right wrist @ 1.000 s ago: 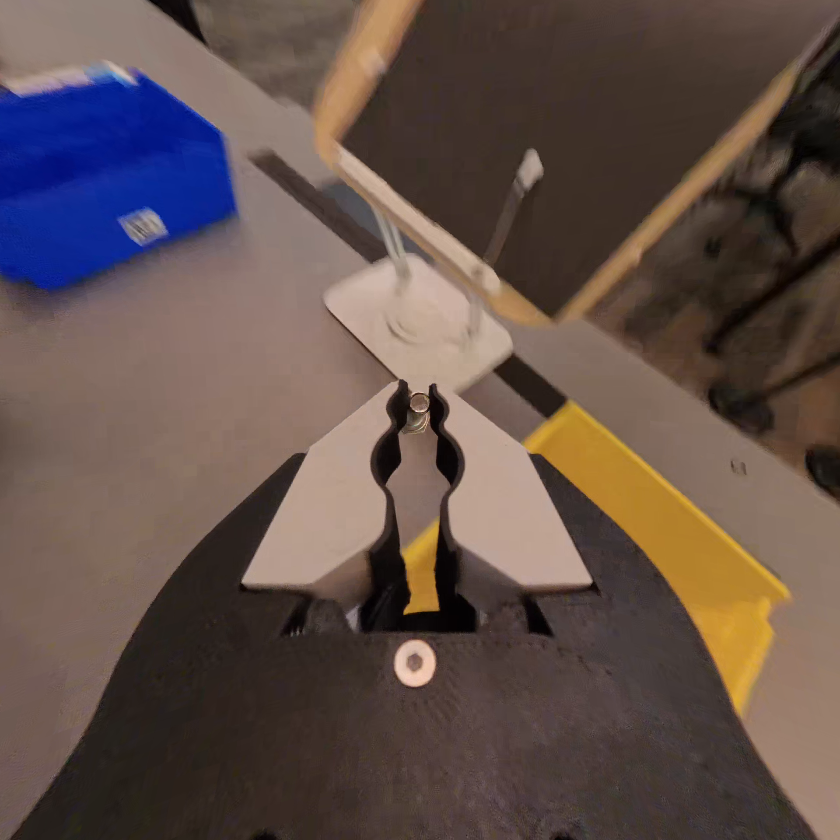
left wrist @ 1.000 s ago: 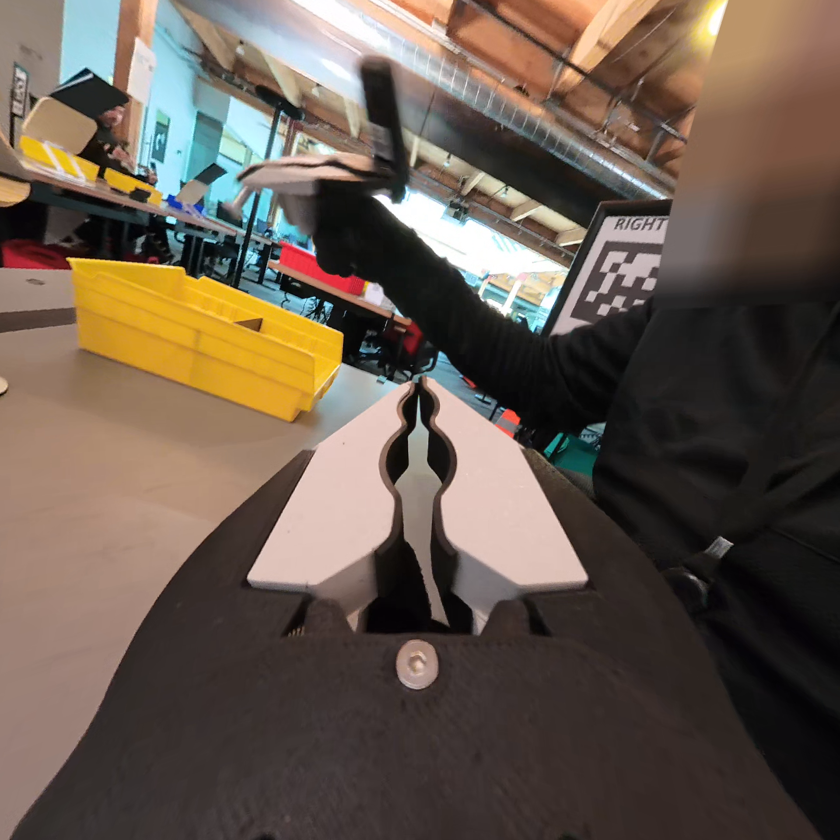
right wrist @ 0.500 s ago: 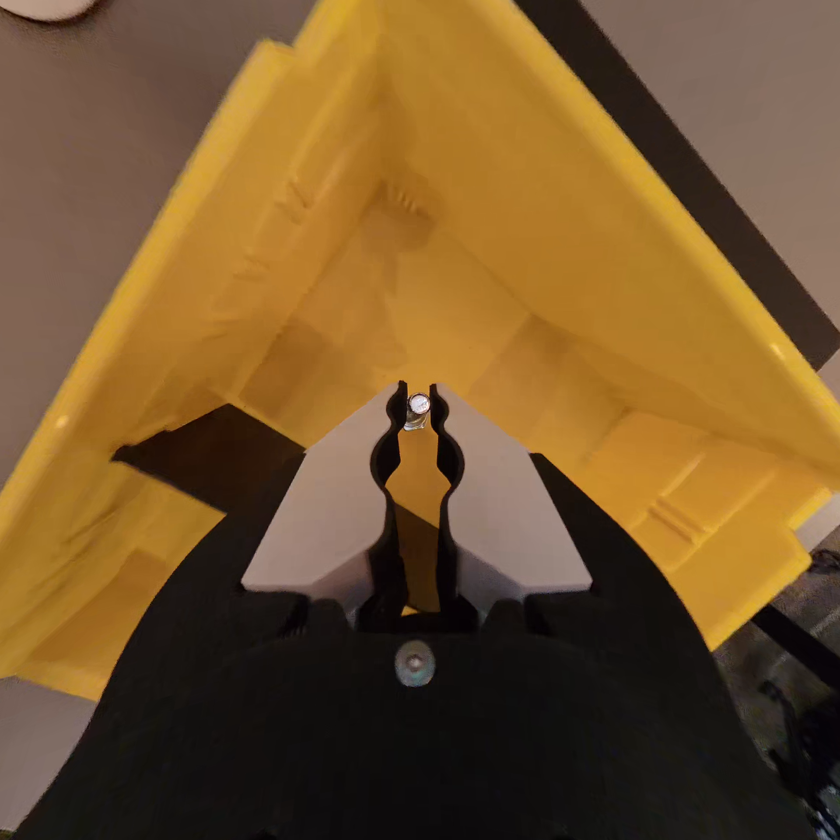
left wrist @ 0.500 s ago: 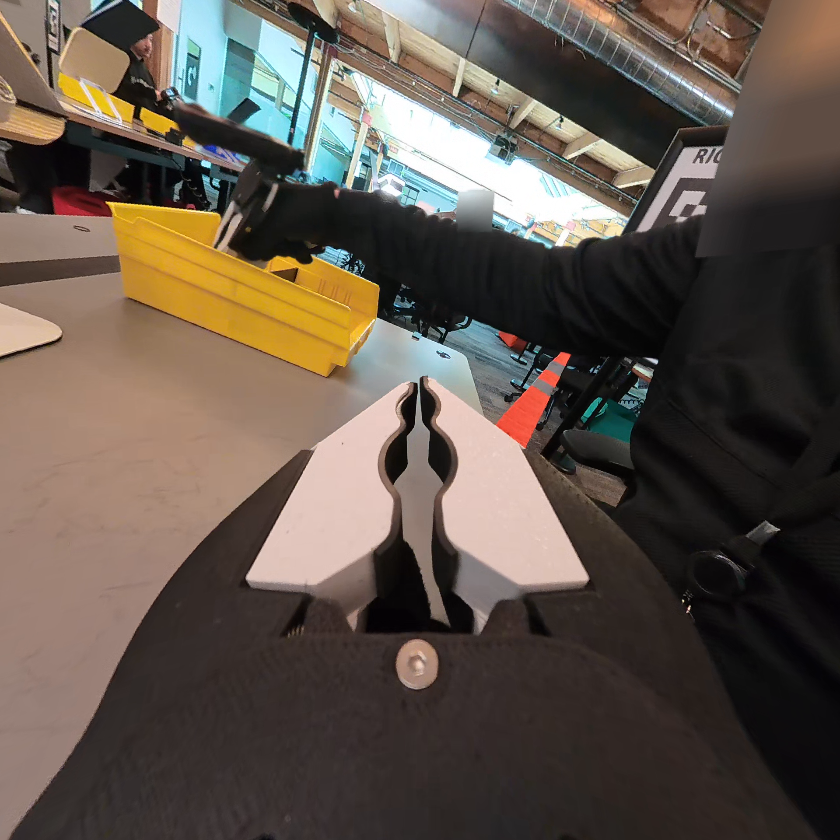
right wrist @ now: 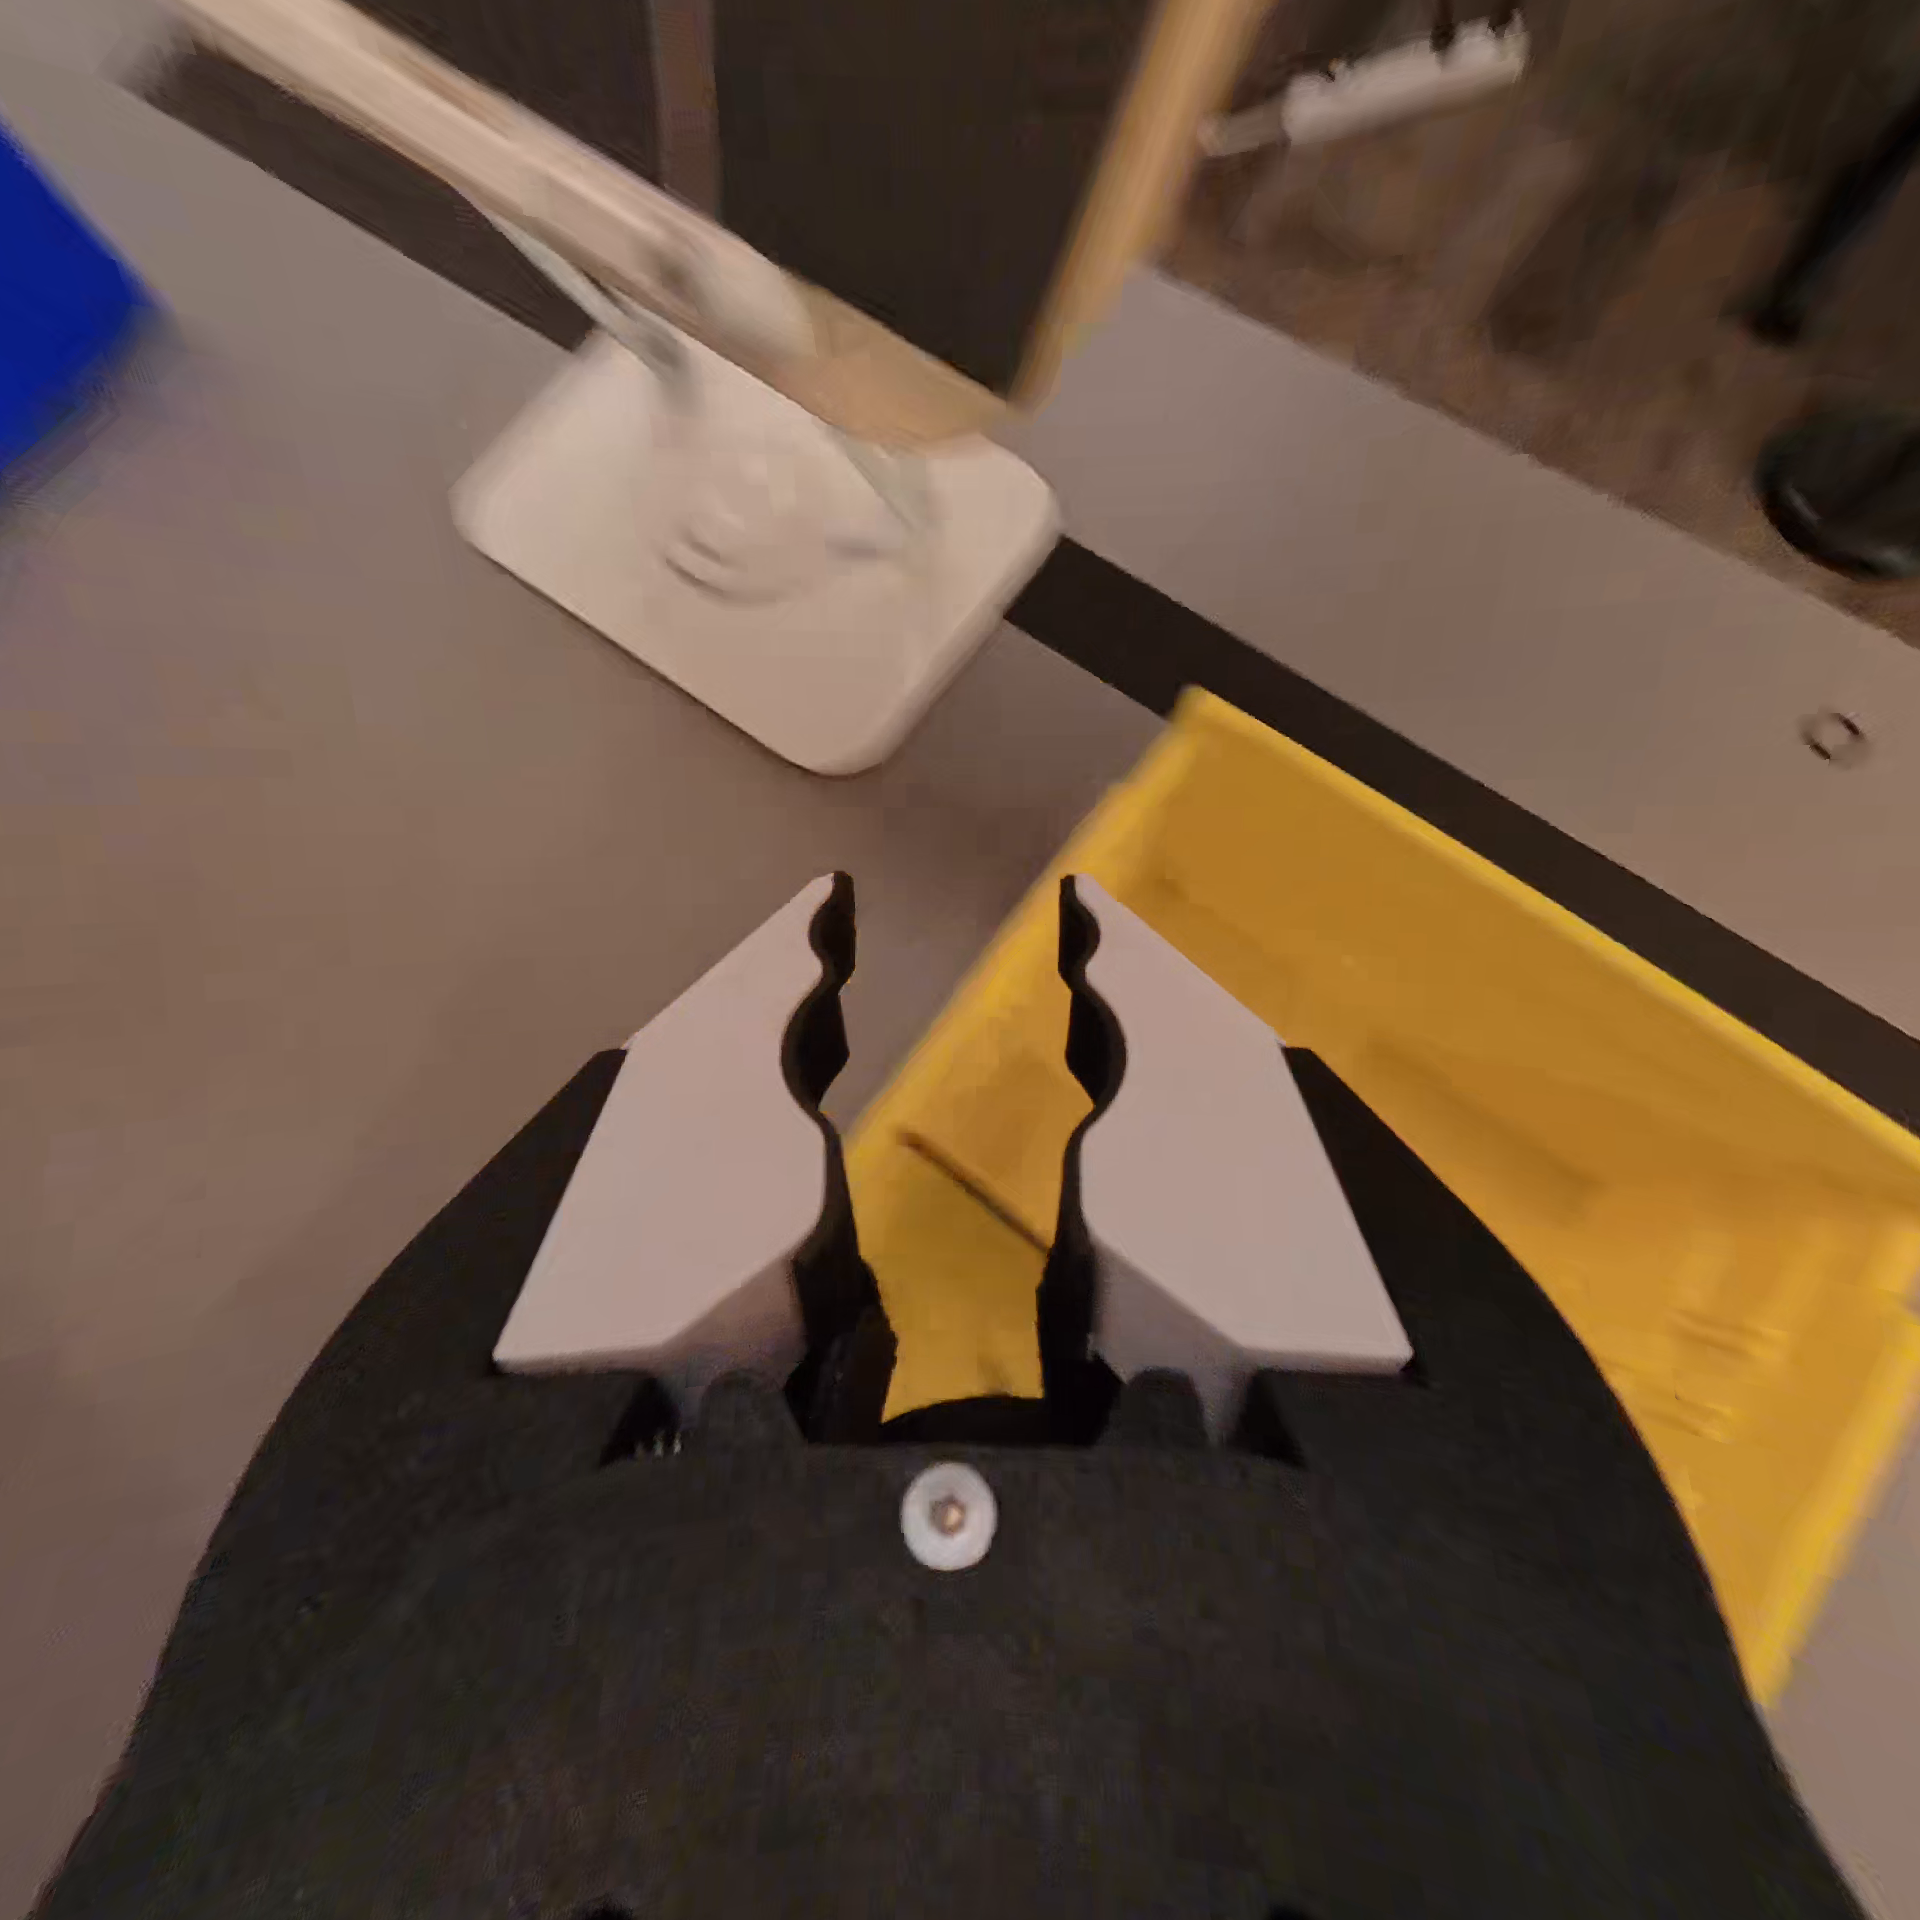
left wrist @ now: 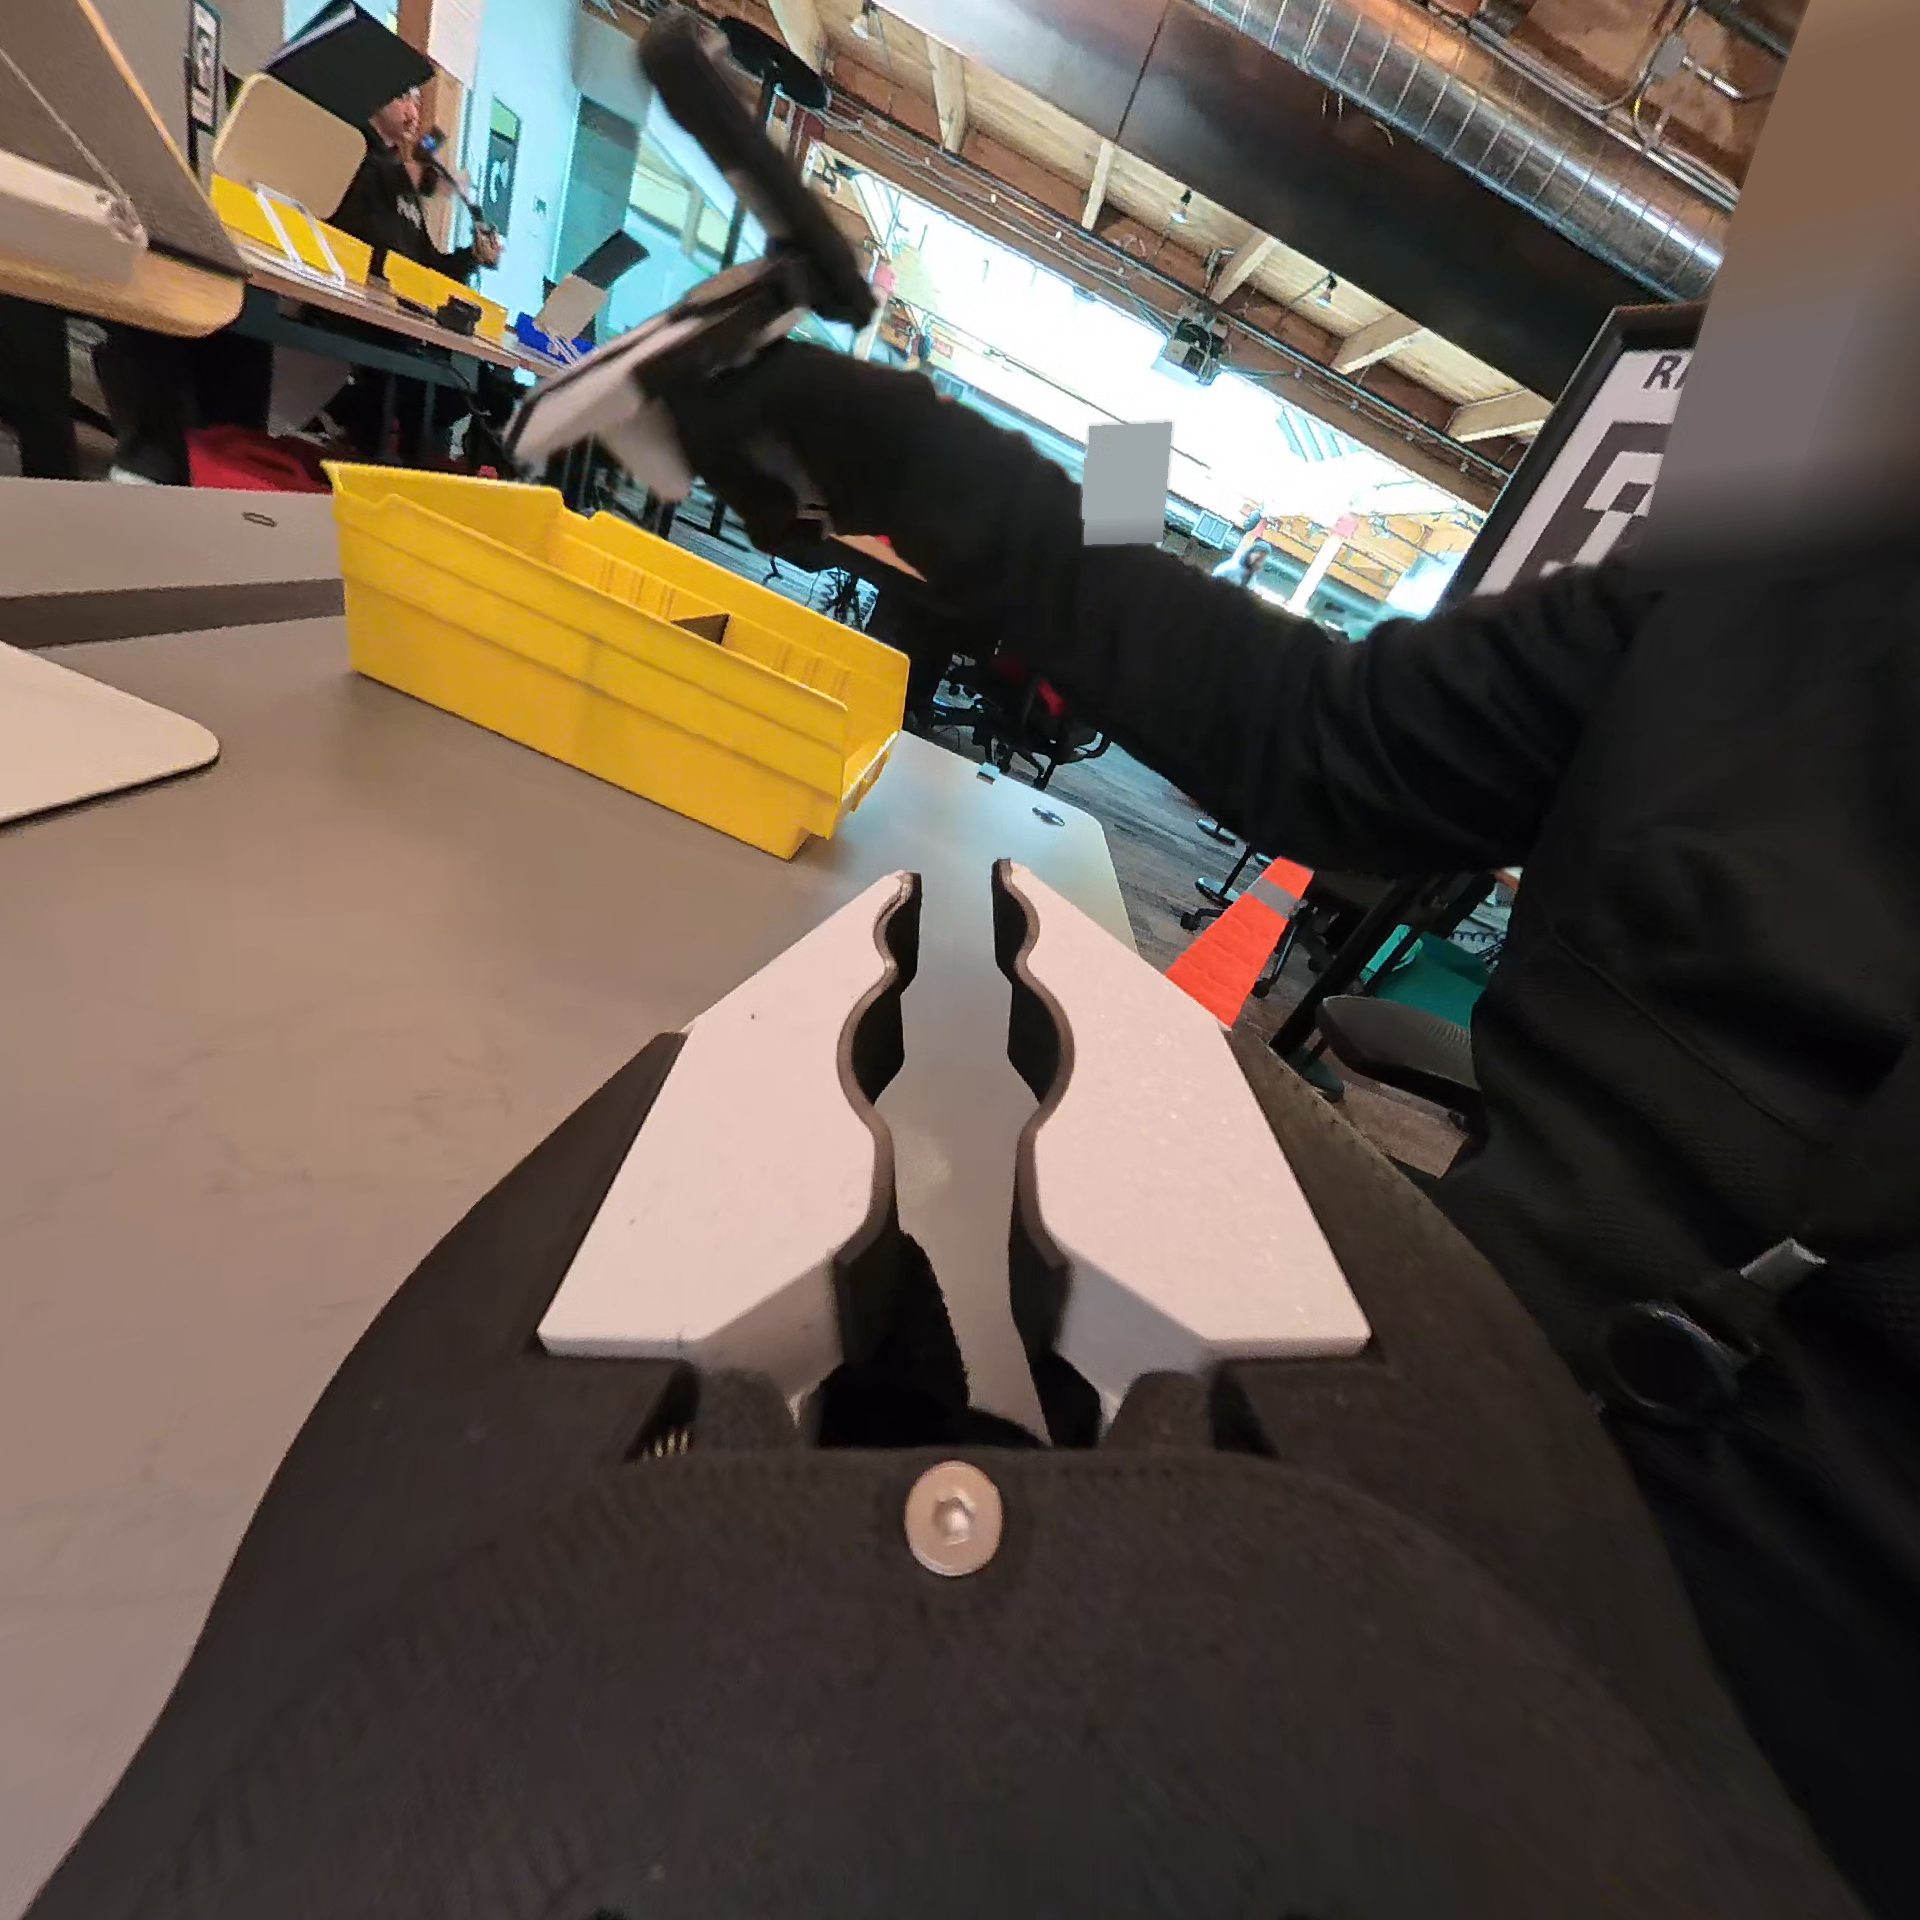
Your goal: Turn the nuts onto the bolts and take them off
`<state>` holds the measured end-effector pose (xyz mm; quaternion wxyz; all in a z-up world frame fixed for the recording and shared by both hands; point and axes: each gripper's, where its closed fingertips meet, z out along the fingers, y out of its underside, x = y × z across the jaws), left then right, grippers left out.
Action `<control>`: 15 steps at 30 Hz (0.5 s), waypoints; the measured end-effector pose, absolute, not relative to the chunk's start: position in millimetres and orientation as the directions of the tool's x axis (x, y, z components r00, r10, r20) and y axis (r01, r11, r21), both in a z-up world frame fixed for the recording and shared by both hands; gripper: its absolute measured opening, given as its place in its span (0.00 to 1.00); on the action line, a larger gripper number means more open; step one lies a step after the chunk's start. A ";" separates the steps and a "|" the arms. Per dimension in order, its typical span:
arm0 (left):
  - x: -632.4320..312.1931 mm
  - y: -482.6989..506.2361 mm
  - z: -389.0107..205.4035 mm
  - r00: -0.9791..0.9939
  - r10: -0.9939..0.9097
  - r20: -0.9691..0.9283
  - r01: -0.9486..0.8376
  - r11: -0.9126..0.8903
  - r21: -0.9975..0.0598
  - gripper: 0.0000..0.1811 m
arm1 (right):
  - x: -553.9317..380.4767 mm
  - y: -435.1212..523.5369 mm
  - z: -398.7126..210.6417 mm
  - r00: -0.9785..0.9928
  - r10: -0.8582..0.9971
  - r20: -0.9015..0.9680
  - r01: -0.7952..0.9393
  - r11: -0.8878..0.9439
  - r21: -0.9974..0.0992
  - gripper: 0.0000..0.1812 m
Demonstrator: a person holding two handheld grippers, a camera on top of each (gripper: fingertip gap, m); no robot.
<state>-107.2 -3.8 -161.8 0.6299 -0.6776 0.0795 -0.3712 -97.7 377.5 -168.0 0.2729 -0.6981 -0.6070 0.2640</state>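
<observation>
My left gripper [left wrist: 954, 878] hovers low over the grey table [left wrist: 312, 987], its fingers a little apart with nothing between them. My right gripper [right wrist: 956, 883] is open and empty above the near corner of the yellow bin [right wrist: 1455, 987]. It also shows in the left wrist view [left wrist: 665, 384], held up over the yellow bin [left wrist: 582, 644] by a black-gloved hand. No nut or bolt shows in either view.
A white stand base [right wrist: 748, 561] with a tilted board on it sits left of the bin; its corner shows in the left wrist view [left wrist: 83, 727]. A blue bin [right wrist: 52, 312] is at the far left. The person's black-sleeved arm [left wrist: 1299, 707] crosses on the right.
The right gripper carried a small metal piece down into the yellow bin, then opened and lifted away with nothing in its grasp. The left gripper's fingers parted slightly.
</observation>
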 end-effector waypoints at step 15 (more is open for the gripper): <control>-78.2 -1.9 -90.7 0.817 -0.537 0.212 0.232 -0.031 -0.972 0.12 | -127.1 83.9 -73.1 -0.353 0.890 -0.288 0.409 -0.130 -0.903 0.44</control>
